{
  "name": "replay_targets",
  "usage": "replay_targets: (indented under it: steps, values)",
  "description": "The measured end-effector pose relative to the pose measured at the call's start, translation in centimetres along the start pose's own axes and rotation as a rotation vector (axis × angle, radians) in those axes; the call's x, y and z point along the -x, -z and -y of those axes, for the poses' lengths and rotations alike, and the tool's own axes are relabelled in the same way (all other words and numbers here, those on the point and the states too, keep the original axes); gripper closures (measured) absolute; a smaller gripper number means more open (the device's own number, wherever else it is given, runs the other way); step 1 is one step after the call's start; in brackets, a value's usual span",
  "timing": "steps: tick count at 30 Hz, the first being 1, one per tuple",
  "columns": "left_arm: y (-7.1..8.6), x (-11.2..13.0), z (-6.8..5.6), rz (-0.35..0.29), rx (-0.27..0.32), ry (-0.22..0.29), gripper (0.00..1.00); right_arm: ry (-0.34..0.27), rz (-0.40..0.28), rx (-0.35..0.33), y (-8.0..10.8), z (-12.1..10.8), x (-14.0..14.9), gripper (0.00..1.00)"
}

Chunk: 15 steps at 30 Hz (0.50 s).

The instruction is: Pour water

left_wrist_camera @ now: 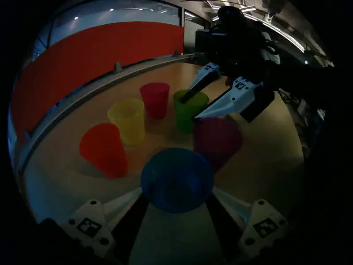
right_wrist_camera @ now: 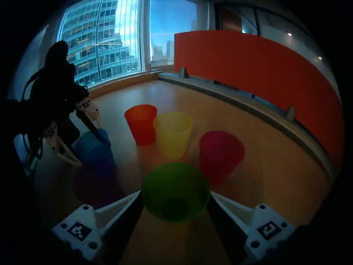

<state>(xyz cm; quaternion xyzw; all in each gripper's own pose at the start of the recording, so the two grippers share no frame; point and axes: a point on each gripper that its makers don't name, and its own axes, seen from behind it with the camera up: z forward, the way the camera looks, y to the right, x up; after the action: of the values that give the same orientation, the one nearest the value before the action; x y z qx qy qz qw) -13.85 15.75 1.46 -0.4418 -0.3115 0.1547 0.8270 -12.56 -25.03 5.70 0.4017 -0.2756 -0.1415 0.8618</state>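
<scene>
The blue cup point(left_wrist_camera: 176, 174) sits between the two fingers of the left tongs point(left_wrist_camera: 176, 193), its open mouth turned up toward us. Both fingers lie against its sides, so these tongs are closed on it. It is low over the desk point(left_wrist_camera: 264, 154), but we cannot tell whether its base rests on the wood.

The green cup point(right_wrist_camera: 175, 187) is held the same way in the right tongs point(right_wrist_camera: 175, 195), one finger pressed to each side. In the left gripper view we see these tongs reaching in from the right, with one finger beyond the green cup and one on its near side. We cannot tell whether either cup has water in it.

Around these two cups stand four more. The purple cup point(left_wrist_camera: 217, 139) is just beside the blue one and in front of the green one. The red cup point(left_wrist_camera: 155, 99) is just beside the green cup, on the side away from the purple. The yellow cup point(left_wrist_camera: 128, 119) stands next to the red cup, and the orange cup point(left_wrist_camera: 103, 150) next to the yellow. All six form a loose ring on the pale wooden desk.

Behind the right tongs the person point(left_wrist_camera: 247, 44) holding them is a dark shape. A long red panel point(left_wrist_camera: 101, 48) runs along the far edge of the desk. In the right gripper view a window point(right_wrist_camera: 106, 39) shows tall buildings and blue sky.
</scene>
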Motion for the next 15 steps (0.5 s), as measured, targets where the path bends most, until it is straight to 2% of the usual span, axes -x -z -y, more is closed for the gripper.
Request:
replay_targets:
  steps: [8, 15]
  values:
    - [0.2, 0.1, 0.1, -0.005, -0.004, 0.011, 0.19, -0.008, -0.007, 0.006, 0.5, -0.1, 0.1, 0.09]
    - [0.5, 0.2, -0.1, -0.005, -0.013, 0.002, 0.19, -0.011, -0.039, 0.02, 2.2, -0.3, -1.1, 0.09]
